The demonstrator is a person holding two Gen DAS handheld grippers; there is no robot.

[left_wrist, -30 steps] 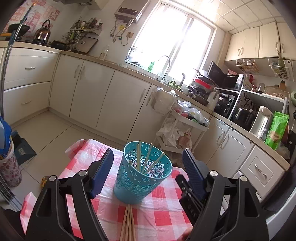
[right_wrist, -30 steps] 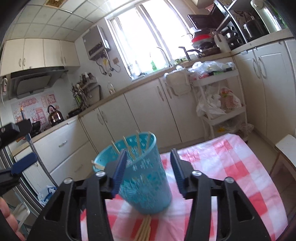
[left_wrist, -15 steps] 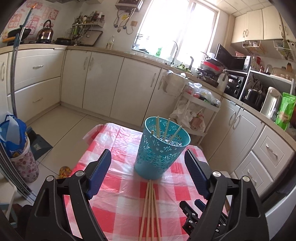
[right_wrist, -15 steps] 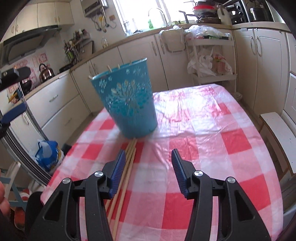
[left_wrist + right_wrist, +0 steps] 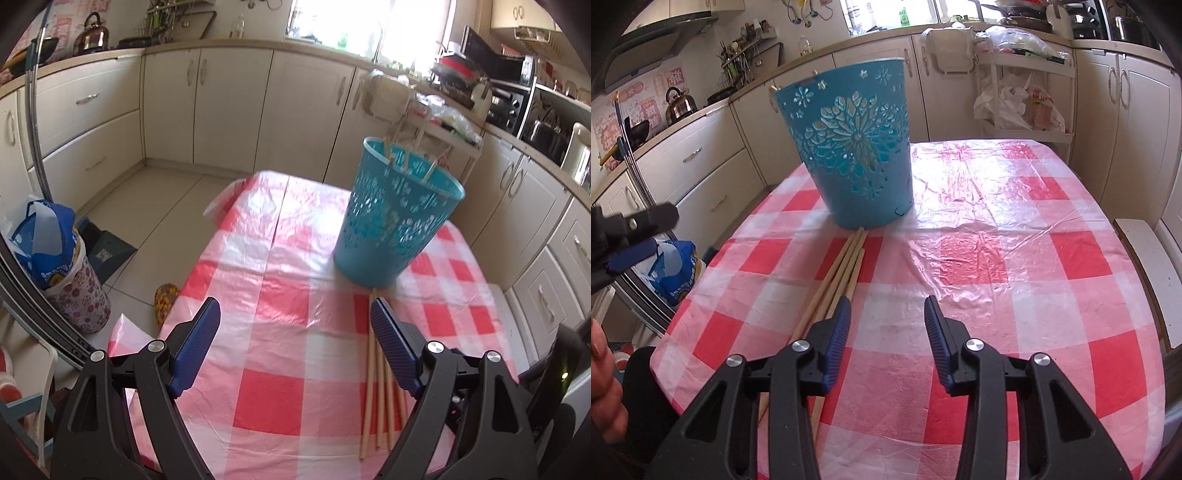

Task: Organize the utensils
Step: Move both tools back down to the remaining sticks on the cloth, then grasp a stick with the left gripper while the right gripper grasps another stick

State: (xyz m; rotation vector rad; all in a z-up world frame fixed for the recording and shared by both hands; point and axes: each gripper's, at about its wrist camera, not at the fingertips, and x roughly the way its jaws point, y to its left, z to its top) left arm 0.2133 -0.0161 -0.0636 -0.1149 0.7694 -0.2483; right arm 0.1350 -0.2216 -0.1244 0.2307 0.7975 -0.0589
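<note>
Checkered tablecloth [image 5: 1015,229] bare across right half of right wrist frame. Teal perforated bucket [image 5: 855,147] blocks upper centre; loose chopsticks [image 5: 842,266] lie lower left, touching bucket base.

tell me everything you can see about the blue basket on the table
The blue basket looks like plastic, round and tapering toward its base, its wall pierced with flower and snowflake cutouts. It stands upright on the red-and-white checked tablecloth. Several wooden chopsticks stand inside, tips poking above the rim. More chopsticks lie on the cloth, ends at its base. Neither gripper touches it.
</note>
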